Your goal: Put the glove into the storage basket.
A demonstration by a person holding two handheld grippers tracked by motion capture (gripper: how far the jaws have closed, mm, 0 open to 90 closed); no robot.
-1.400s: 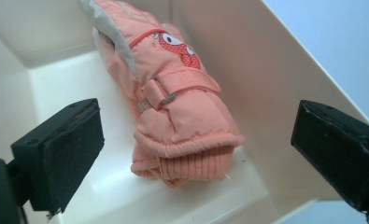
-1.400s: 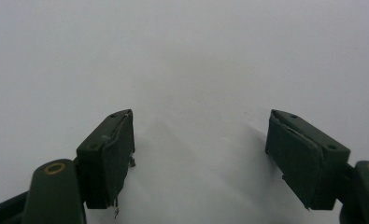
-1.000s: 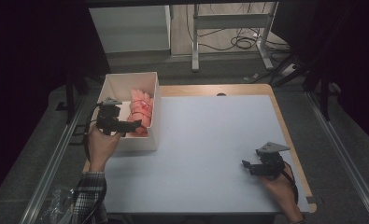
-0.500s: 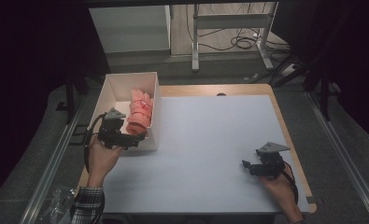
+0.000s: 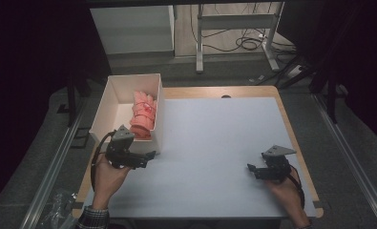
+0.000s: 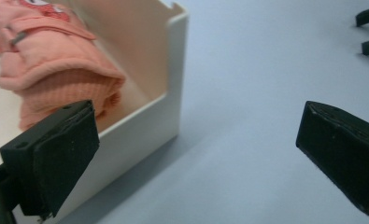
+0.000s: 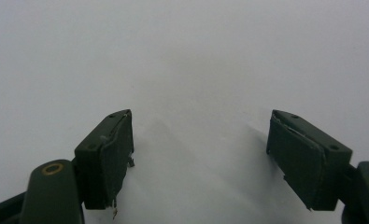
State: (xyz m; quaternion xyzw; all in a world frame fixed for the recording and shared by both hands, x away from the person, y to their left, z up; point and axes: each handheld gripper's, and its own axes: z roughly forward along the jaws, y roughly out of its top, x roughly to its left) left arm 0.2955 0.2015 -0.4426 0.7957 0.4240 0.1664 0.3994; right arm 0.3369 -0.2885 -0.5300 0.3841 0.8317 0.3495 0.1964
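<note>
A white open box [image 5: 110,102] stands at the table's left edge, and folded pink clothes [image 5: 143,113] lie inside against its right wall. In the left gripper view the same pink clothes [image 6: 46,60] sit behind the box's near corner [image 6: 175,84]. My left gripper [image 5: 150,156] hangs just in front of that corner, jaws pointing right, open and empty [image 6: 198,154]. My right gripper [image 5: 251,170] rests low at the table's right front, jaws pointing left, open with nothing between them [image 7: 201,154].
The table [image 5: 214,143] has a pale blue-white top with a wooden rim. Beyond its far edge stand a white cabinet [image 5: 131,28] and a metal frame with cables [image 5: 243,38]. A rail [image 5: 57,162] runs along the left side.
My left gripper has drawn back out of the box toward the near edge of the table and sunk a little. The right gripper has stayed put.
</note>
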